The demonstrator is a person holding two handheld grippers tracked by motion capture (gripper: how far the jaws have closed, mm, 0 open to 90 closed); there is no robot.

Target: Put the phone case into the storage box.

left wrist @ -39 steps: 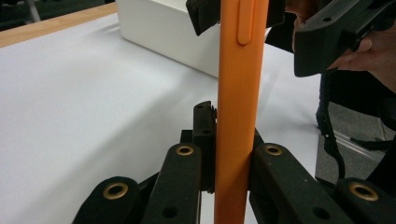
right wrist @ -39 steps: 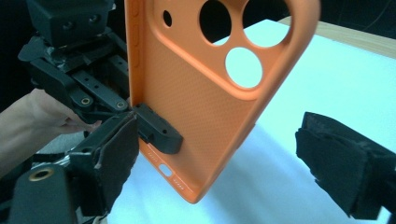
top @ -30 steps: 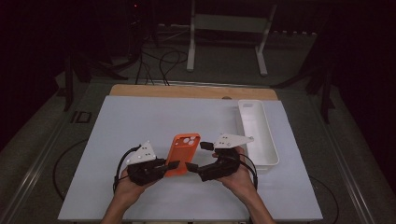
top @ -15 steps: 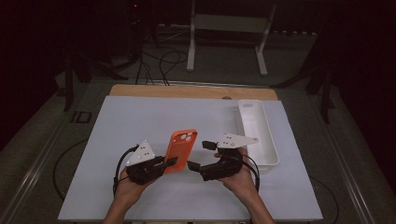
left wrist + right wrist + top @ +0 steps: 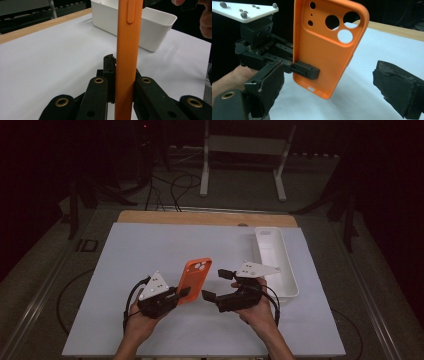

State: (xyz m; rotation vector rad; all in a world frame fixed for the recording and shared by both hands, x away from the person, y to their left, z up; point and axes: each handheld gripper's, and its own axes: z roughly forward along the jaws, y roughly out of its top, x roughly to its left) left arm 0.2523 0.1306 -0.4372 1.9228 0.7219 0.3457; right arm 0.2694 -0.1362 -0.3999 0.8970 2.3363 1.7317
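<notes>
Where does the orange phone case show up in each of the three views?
High view: orange rubbery phone case at centre, held up by the left gripper.
Left gripper view: edge-on, upright, clamped at centre.
Right gripper view: upper centre, inside facing camera.
Shared landmark: white sheet-covered table.

No text, label, brand, number or sign can be read anywhere in these views. The orange phone case (image 5: 329, 47) bears only round cut-outs and a dotted texture, with no lettering, and the white tray (image 5: 276, 260) and the grey plates on the grippers are plain
</notes>
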